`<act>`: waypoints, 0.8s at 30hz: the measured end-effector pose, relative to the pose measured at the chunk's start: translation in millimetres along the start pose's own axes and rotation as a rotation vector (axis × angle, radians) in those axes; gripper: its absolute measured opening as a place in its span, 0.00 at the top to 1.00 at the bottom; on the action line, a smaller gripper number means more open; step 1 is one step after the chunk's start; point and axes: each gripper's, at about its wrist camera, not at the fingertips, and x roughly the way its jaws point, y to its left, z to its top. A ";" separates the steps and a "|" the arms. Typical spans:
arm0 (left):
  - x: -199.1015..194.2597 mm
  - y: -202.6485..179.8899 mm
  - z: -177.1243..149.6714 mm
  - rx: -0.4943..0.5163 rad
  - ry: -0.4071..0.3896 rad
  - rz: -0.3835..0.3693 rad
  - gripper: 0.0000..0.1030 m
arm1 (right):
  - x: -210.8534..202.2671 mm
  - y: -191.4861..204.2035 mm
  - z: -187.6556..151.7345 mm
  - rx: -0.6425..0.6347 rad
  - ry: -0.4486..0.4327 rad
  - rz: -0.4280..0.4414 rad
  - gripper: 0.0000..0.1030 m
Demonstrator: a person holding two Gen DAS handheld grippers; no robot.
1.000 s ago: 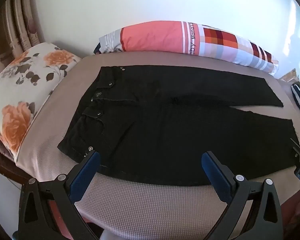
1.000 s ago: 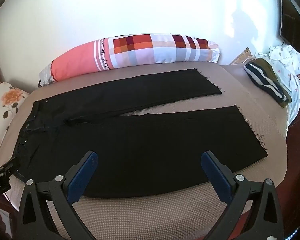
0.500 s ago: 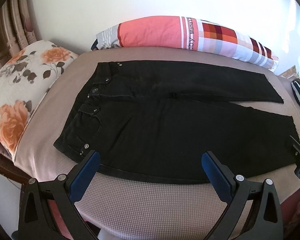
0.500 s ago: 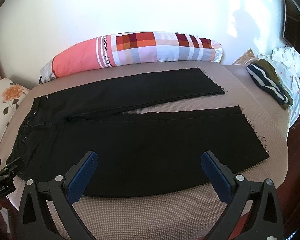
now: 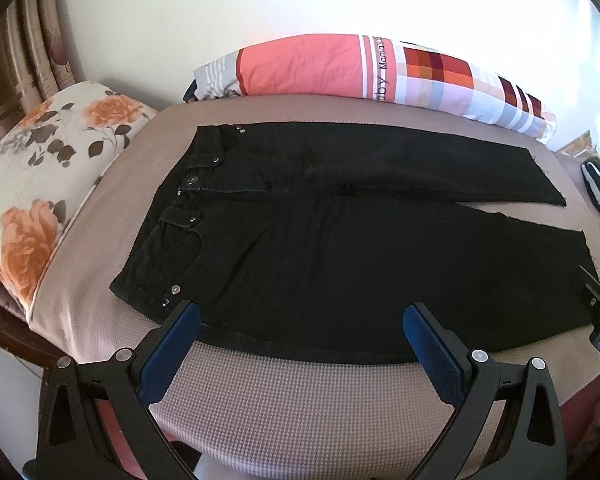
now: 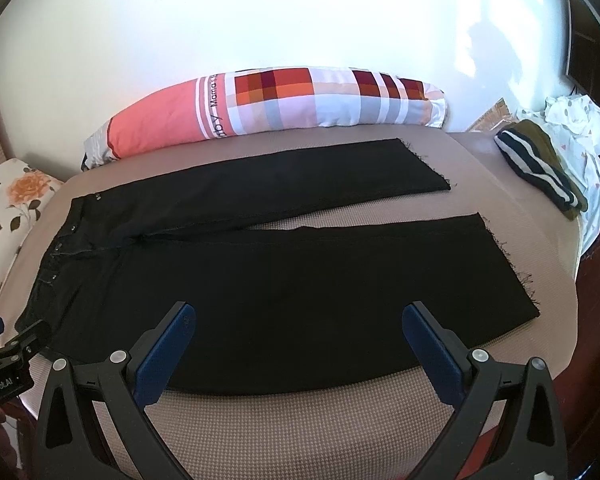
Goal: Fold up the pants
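Black pants lie flat and spread on the beige bed, waistband to the left, both legs pointing right with a gap between them. They also show in the right wrist view. My left gripper is open and empty, hovering over the near edge of the pants by the waist and hip. My right gripper is open and empty, over the near edge of the near leg. The left gripper's tip shows at the left edge of the right wrist view.
A long pink and checked bolster lies along the back wall. A floral pillow sits at the left. A striped dark garment and white clothes lie at the right end of the bed.
Both grippers have shifted slightly, the views rising a little; the pants lie as before and both grippers stay open.
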 end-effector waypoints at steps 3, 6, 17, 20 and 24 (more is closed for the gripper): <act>0.6 0.4 0.0 -0.001 -0.003 0.000 0.02 | -0.7 -0.4 0.8 0.002 -0.003 -0.001 0.00; 0.5 0.4 0.5 -0.001 0.005 -0.002 0.02 | -0.1 -0.6 2.3 0.007 0.003 -0.002 0.00; 2.5 -0.1 1.4 0.001 0.014 0.000 0.02 | -0.3 -2.5 3.6 0.011 0.004 -0.003 0.00; 3.1 0.3 1.4 -0.001 0.013 -0.002 0.02 | -0.3 -2.8 4.0 0.011 0.001 -0.004 0.00; 3.7 0.6 2.3 -0.004 0.008 -0.006 0.02 | -0.8 -1.6 5.8 0.003 -0.013 -0.013 0.00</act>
